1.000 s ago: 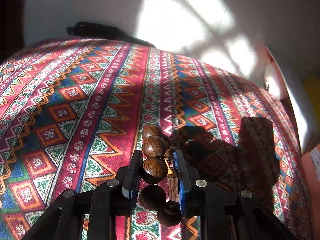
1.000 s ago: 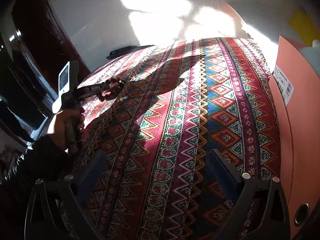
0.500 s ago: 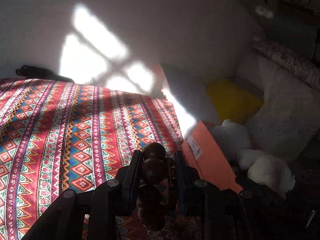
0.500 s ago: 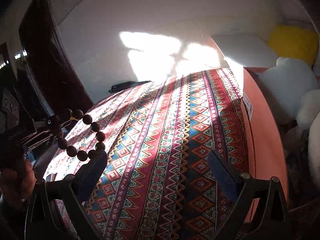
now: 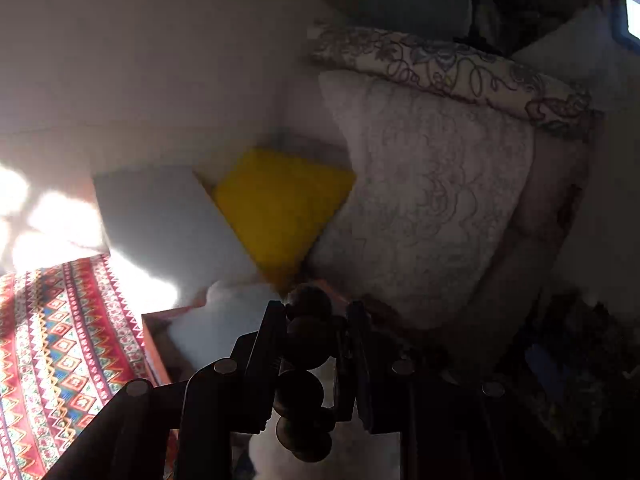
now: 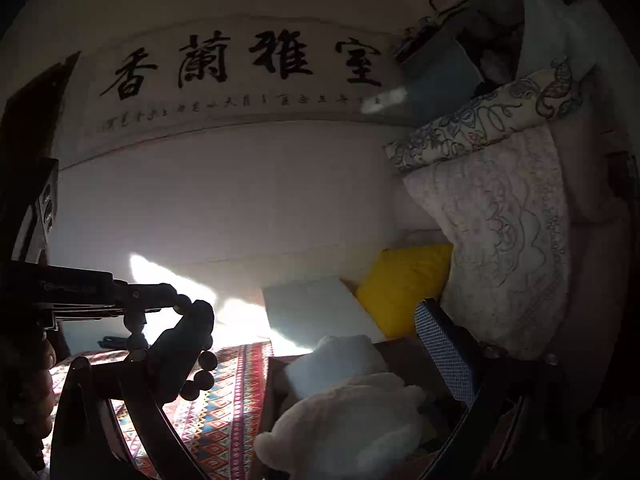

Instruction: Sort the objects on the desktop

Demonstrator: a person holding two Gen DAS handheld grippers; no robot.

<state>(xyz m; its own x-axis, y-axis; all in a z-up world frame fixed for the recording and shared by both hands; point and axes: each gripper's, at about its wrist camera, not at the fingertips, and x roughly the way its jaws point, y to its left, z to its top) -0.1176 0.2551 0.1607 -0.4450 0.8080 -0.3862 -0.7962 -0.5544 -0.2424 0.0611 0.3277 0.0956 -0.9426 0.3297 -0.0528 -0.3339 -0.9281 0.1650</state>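
Both wrist views face yellow cushion (image 5: pixel 280 208), shared; right farther back.

Dark brown beads (image 5: pixel 306 344), red zigzag-striped cloth (image 5: pixel 60 340), yellow cushion (image 5: pixel 280 208), white plush (image 6: pixel 344 428).

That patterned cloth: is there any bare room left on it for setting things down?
Yes. The patterned cloth shows bare from its sunlit far edge up to the orange box. The box itself is crowded with white plush toys. The left gripper holds the wooden beads over it.
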